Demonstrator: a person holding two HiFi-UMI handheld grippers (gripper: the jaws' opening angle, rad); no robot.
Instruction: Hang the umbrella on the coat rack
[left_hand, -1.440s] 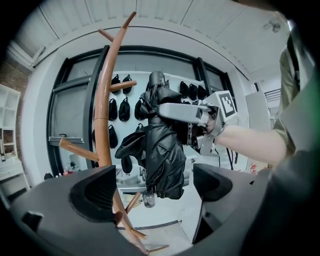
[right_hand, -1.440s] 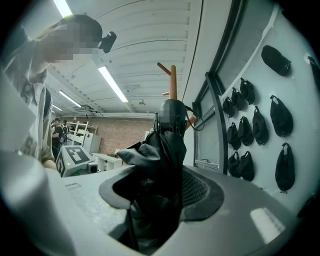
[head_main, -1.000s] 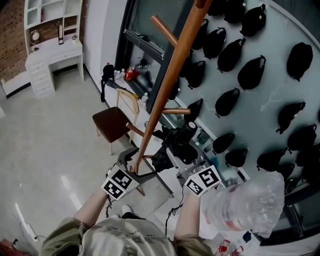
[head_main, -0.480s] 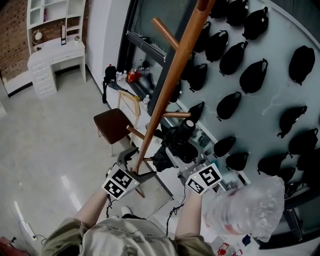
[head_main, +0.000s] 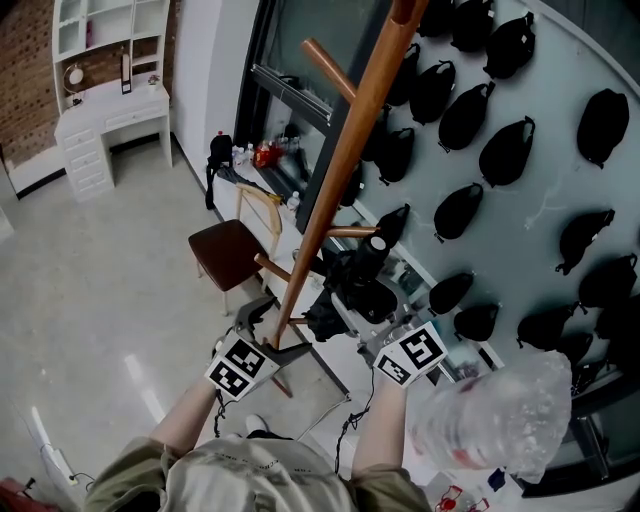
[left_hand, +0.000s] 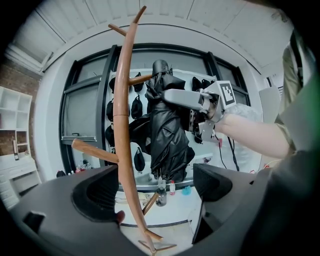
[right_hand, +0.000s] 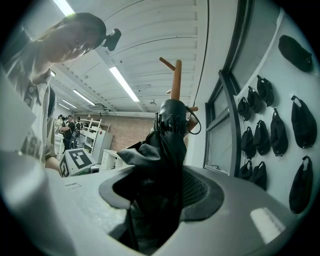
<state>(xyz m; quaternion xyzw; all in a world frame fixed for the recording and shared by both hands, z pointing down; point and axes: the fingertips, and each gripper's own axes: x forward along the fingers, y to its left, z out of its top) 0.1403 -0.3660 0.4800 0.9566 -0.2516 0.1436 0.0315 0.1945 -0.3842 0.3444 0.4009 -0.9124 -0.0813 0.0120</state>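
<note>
Black folded fabric of the umbrella (right_hand: 160, 150) is clamped between the jaws of the right gripper (right_hand: 159, 200); its top end rises straight ahead of them, toward the coat rack (right_hand: 175, 82); seen from the left gripper (left_hand: 156, 186), the umbrella hangs just right of the pole (left_hand: 122, 125), up beside a short peg (left_hand: 141, 78); that gripper's jaws stand apart, the pole passing between them close to the left one.
</note>
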